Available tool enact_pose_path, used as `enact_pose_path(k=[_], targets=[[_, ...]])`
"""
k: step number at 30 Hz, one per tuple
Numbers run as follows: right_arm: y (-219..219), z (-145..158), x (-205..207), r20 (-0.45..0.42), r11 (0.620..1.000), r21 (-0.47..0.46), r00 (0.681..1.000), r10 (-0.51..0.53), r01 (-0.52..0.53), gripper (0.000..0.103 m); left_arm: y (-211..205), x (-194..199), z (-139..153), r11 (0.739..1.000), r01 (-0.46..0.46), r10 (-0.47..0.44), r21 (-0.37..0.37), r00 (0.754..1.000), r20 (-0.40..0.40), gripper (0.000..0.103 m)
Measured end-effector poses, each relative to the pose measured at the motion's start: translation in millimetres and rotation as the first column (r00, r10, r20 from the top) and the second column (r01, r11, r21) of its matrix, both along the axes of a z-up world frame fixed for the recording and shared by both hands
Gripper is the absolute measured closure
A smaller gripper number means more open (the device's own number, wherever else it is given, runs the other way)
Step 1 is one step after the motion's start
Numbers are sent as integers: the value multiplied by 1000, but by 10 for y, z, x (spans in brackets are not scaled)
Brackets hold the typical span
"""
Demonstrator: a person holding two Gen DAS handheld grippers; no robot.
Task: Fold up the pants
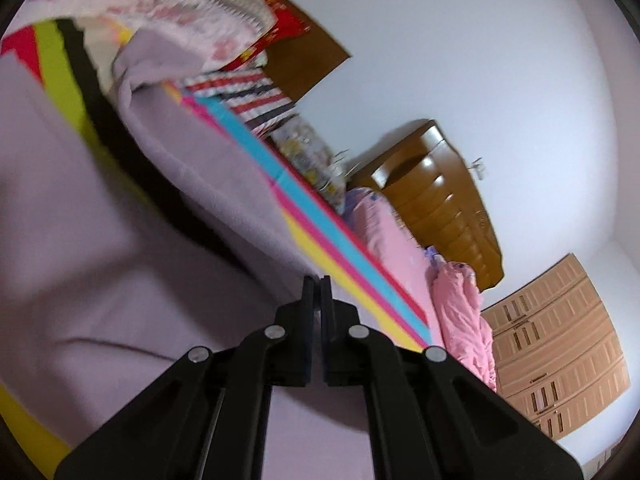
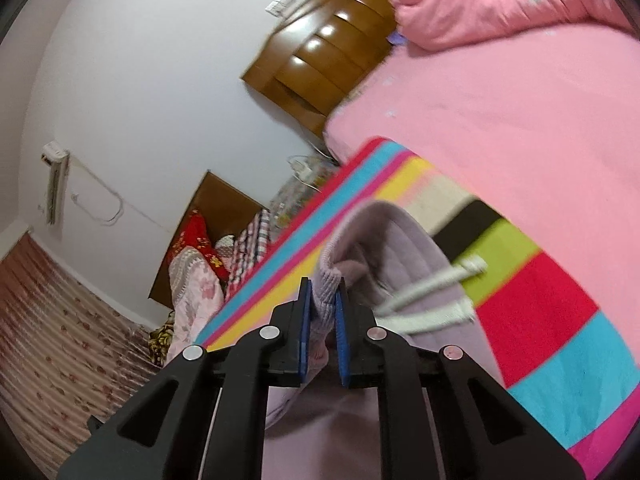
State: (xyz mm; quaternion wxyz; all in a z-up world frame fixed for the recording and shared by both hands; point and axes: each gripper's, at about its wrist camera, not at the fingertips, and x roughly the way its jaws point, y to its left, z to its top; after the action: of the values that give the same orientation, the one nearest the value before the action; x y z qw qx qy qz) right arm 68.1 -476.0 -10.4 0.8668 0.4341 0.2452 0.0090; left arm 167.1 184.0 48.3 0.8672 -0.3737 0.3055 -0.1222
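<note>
The lilac pants [image 1: 100, 240] lie on a striped multicolour blanket [image 1: 320, 216] on the bed. In the left wrist view my left gripper [image 1: 319, 284] is shut, its tips at the edge of the lilac cloth; whether cloth is pinched between them is not visible. In the right wrist view my right gripper [image 2: 323, 292] is shut on the ribbed waistband of the pants [image 2: 384, 240], lifted off the blanket [image 2: 540, 320]. White drawstrings [image 2: 432, 292] hang from the waistband to the right of the fingers.
A pink sheet [image 2: 520, 120] covers the bed, with a bunched pink quilt [image 2: 500, 0] near the wooden headboard [image 2: 320, 64]. Folded bedding [image 2: 200, 280] is piled beside the bed. A wardrobe [image 1: 560, 352] stands by the wall.
</note>
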Motion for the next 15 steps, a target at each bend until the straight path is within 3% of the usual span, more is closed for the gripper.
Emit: enact_pose_path(k=[5, 8, 12, 15], targets=[[54, 473, -186, 81, 998, -52, 996, 31, -27, 91, -39, -324, 467, 998, 34, -38, 45, 994, 104, 101], [52, 571, -502, 100, 996, -89, 994, 41, -33, 91, -89, -632, 603, 994, 53, -66, 95, 988, 138, 101], [35, 180, -933, 22, 994, -102, 999, 41, -38, 91, -83, -967, 213, 990, 73, -80, 121, 995, 57, 101], [-30, -363, -1064, -103, 999, -47, 994, 21, -26, 91, -80, -973, -336, 989, 98, -86, 111, 991, -101, 101]])
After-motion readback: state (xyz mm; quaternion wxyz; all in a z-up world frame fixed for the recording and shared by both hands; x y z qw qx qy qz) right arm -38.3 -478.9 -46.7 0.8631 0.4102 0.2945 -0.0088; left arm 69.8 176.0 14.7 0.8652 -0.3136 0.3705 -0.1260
